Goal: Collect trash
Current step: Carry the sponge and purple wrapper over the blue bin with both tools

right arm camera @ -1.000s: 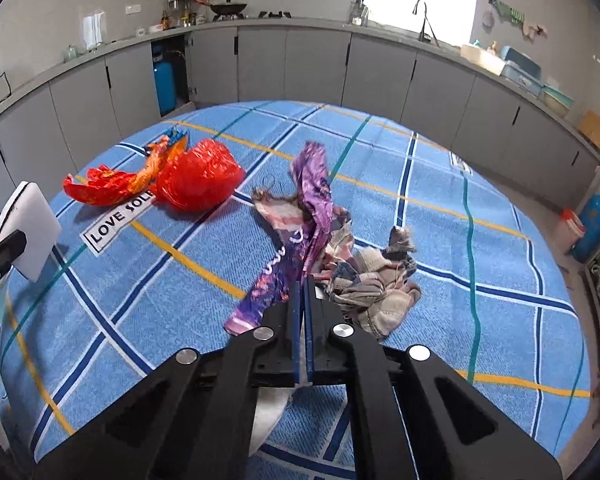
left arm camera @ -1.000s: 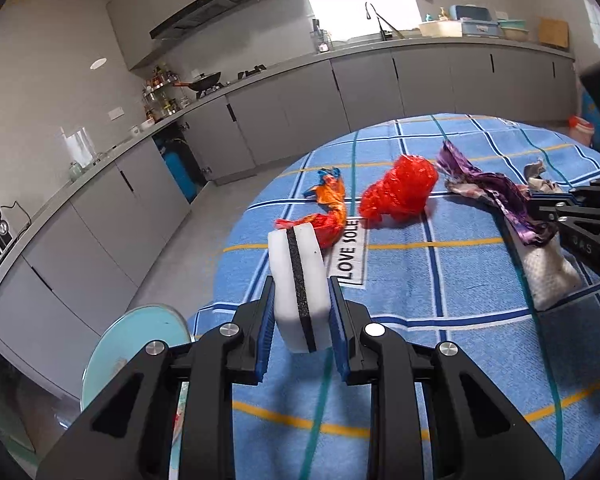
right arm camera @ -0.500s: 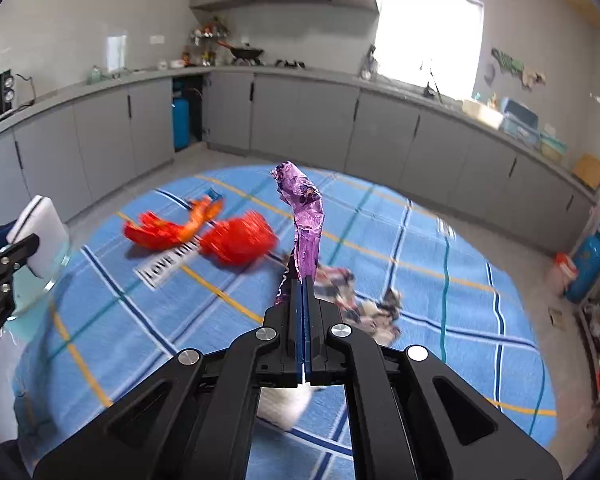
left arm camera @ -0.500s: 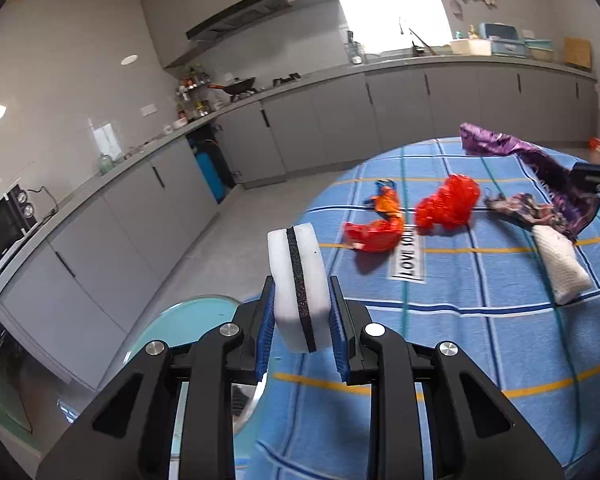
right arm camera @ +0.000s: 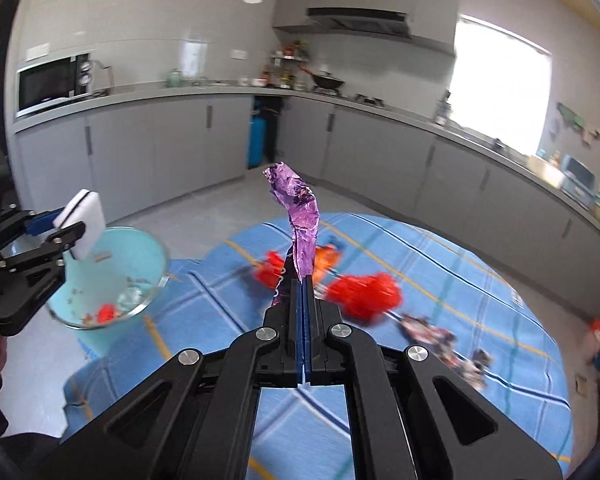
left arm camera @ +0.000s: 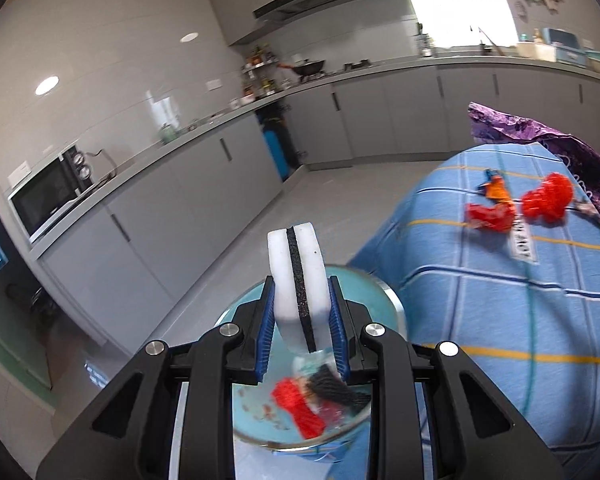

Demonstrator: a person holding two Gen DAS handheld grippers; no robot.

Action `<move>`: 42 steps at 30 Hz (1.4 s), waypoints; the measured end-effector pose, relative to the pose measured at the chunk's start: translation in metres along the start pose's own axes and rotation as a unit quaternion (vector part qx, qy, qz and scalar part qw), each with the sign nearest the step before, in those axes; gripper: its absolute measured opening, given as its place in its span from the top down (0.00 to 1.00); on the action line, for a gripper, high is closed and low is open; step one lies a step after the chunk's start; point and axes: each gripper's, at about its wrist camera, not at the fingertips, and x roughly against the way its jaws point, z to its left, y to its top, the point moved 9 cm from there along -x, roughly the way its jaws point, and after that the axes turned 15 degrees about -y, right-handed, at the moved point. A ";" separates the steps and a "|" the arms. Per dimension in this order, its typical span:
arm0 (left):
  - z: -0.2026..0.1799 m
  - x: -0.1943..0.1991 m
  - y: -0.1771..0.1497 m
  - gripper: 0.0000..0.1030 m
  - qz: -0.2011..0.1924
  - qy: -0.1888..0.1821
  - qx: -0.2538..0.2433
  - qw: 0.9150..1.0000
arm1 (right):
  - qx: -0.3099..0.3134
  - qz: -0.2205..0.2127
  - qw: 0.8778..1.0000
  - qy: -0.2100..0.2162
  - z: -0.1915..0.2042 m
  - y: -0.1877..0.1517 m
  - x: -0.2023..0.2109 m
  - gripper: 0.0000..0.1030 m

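1. Because the left claw [left arm camera: 302, 312] holds the sponge [left arm camera: 298, 280] right over the bin [right arm camera: 112, 276], the sponge should drop in if the claw lets go there. If the claw lets go too far to the side, the sponge could hit the rim and bounce to the floor.
2. The bin sits just off the left edge of the surface [right arm camera: 440, 280]. It already has red bits and other scraps at the bottom.
3. The wrapper [right arm camera: 300, 216] in the right claw [right arm camera: 303, 280] is long, thin and floppy. It sticks up from the tips. I think it could slip out or catch on the bin rim on the way over.
4. The two claws are heading for the same bin, so they could bump.
5. Left claw: spread only a little, both pads pressed on the sides of the sponge.
6. Right claw: pressed tight together, pinching the low end of the wrapper.
7. More trash is left on the surface: a red lump [right arm camera: 364, 292], an orange scrap [right arm camera: 328, 258] and some crumpled bits [right arm camera: 428, 332] nearer the right edge. Those are not picked up yet.
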 end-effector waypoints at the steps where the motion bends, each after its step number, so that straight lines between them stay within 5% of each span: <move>1: 0.007 0.000 -0.002 0.76 0.002 0.005 0.004 1.000 | 0.004 -0.003 1.000 0.007 0.008 0.003 0.000 0.99; 19: 0.066 0.004 -0.017 0.76 0.012 0.043 0.038 0.998 | 0.049 -0.025 0.994 0.098 0.112 0.030 -0.001 0.99; 42: 0.093 -0.018 -0.037 0.75 0.046 0.070 0.035 0.996 | 0.095 -0.014 0.986 0.137 0.174 0.024 -0.019 0.99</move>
